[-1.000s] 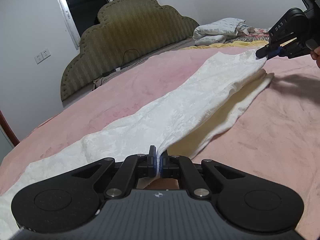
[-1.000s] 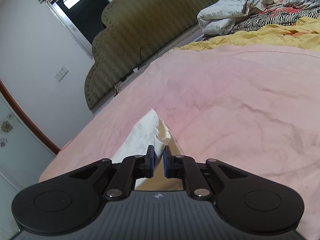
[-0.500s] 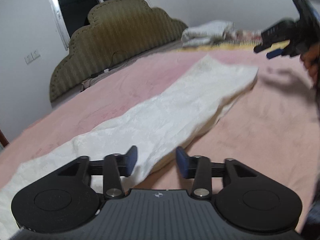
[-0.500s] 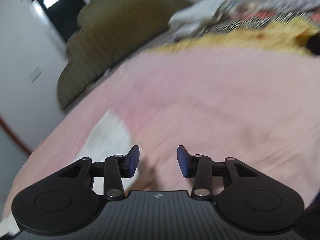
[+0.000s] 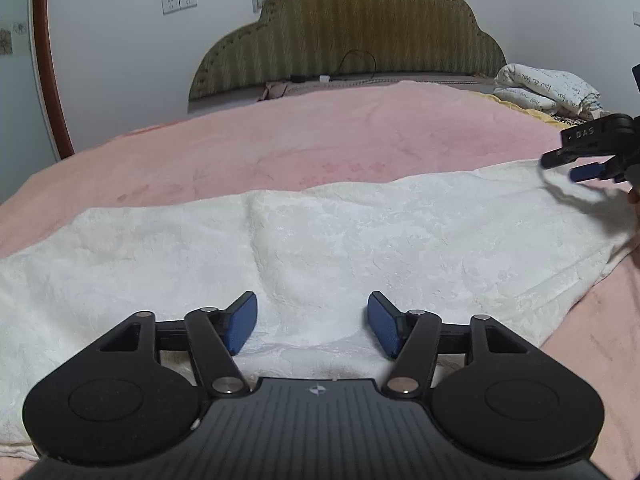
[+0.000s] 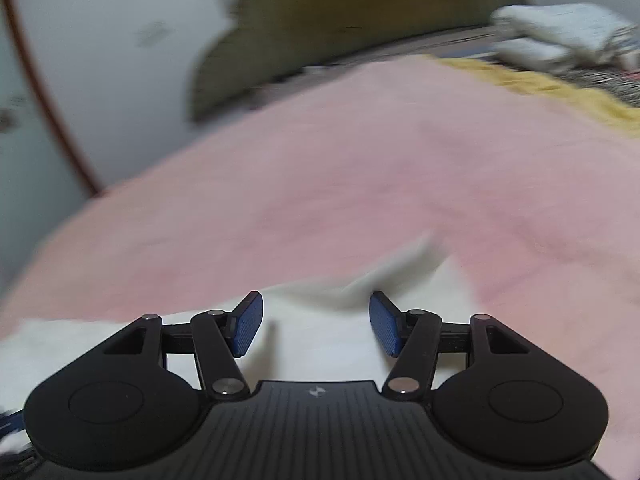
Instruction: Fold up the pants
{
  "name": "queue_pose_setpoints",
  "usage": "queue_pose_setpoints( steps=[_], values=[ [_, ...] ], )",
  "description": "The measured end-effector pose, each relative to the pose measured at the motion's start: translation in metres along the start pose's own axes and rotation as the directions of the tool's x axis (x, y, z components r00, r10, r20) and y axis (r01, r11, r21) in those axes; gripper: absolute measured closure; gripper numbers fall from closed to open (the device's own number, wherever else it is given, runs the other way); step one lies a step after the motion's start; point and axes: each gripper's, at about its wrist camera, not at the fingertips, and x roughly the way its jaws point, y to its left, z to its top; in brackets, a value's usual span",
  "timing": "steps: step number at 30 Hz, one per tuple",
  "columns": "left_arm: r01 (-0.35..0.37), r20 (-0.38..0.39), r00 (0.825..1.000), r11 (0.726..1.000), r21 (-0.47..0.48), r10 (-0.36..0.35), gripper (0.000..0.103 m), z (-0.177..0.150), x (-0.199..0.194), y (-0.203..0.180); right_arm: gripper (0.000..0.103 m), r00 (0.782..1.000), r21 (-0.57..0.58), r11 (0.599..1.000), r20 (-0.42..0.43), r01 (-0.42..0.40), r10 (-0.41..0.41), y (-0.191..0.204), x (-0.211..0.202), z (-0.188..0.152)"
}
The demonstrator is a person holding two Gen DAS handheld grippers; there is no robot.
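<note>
White pants (image 5: 340, 240) lie flat across the pink blanket (image 5: 320, 136), stretched lengthwise as one long band; a doubled edge along the near right side suggests one leg is already laid over the other, so the lengthwise fold reads as done. Spread this way, the cloth is likely set out for the crosswise fold. Faint crease runs down the fabric left of centre. Left gripper (image 5: 312, 322) hovers low over the near edge, around mid-length; jaws spread wide, blue pads (image 5: 240, 326) clear of the cloth, nothing held. Right gripper (image 5: 576, 164) seen from the left wrist view at the far right end of the pants, just above the fabric, its two fingers apart and empty; its shadow falls on the cloth there. Its own view is smeared by motion: right gripper (image 6: 316, 322) wide open, white fabric (image 6: 320, 340) under the fingers, contact cannot be told. Beyond: olive headboard (image 5: 348, 36), folded bedding (image 5: 548, 88) and a yellow cover (image 6: 560, 88) at the right.
</note>
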Motion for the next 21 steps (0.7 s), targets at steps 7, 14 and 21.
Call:
queue_pose_setpoints(
  steps=[7, 14, 21],
  values=[
    [-0.039, 0.008, 0.999, 0.999, 0.020, 0.039, 0.021, -0.001, -0.002, -0.004, 0.019, 0.990, 0.022, 0.990, 0.014, -0.143, 0.142, -0.011, -0.060, -0.026],
    [-0.027, -0.032, 0.999, 0.997, -0.068, 0.025, 0.002, -0.002, 0.003, 0.013, 0.011, 0.998, -0.387, 0.920, -0.025, -0.057, 0.051, 0.022, -0.061, -0.071],
    [-0.020, -0.037, 0.999, 0.996, -0.085, 0.017, 0.000, 0.000, 0.005, 0.014, 0.005, 0.992, -0.482, 0.873, 0.127, 0.075, -0.015, 0.053, -0.086, -0.084]
  ],
)
